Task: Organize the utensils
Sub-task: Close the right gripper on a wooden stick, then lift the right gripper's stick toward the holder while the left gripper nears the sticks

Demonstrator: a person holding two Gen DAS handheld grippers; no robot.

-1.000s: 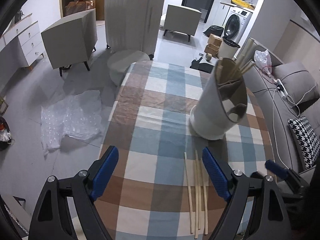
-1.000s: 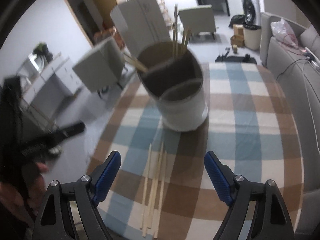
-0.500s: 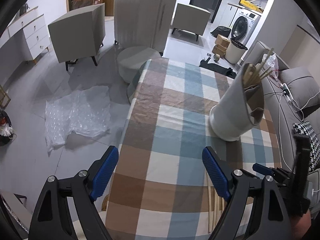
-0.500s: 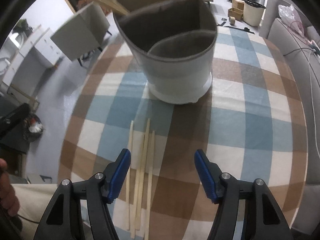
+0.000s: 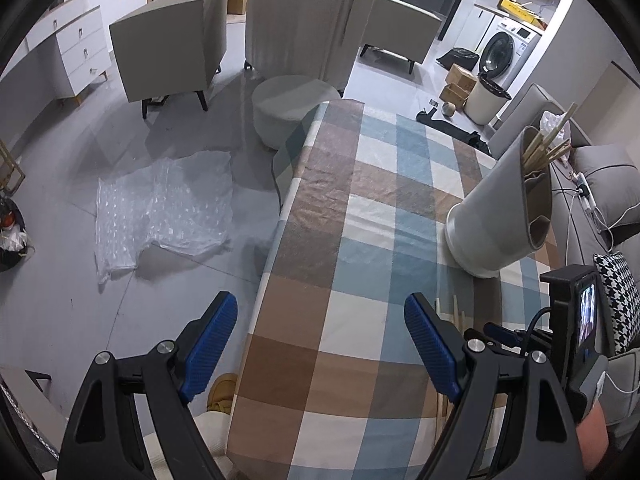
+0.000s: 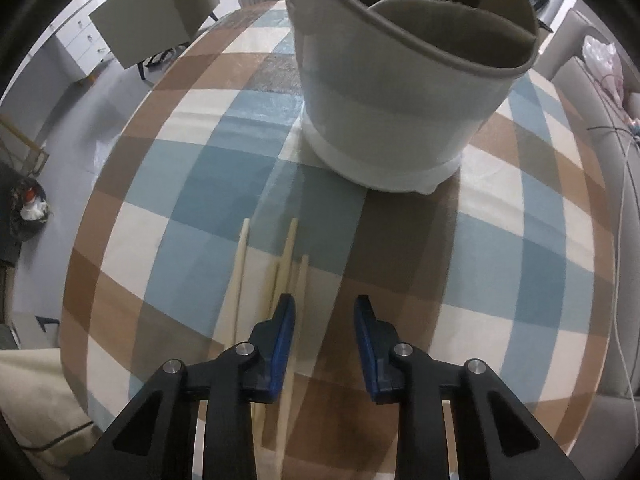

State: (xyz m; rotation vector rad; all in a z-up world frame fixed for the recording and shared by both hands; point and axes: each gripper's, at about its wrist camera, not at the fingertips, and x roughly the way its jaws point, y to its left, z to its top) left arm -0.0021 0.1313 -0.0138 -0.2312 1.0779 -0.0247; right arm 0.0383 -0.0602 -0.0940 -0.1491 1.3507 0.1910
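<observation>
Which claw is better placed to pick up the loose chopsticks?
Right. The right claw, jaws just narrowed, sits low over the chopsticks; the left claw hangs wide open beside them.

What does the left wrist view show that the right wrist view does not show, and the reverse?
Only the left wrist view shows chopsticks standing in the holder, the open left gripper and bubble wrap on the floor. Only the right wrist view shows the right gripper, whose jaws have just been closing, with one of the loose chopsticks lying just inside its left pad. Both views show the holder, the loose chopsticks and the checked tablecloth.
</observation>
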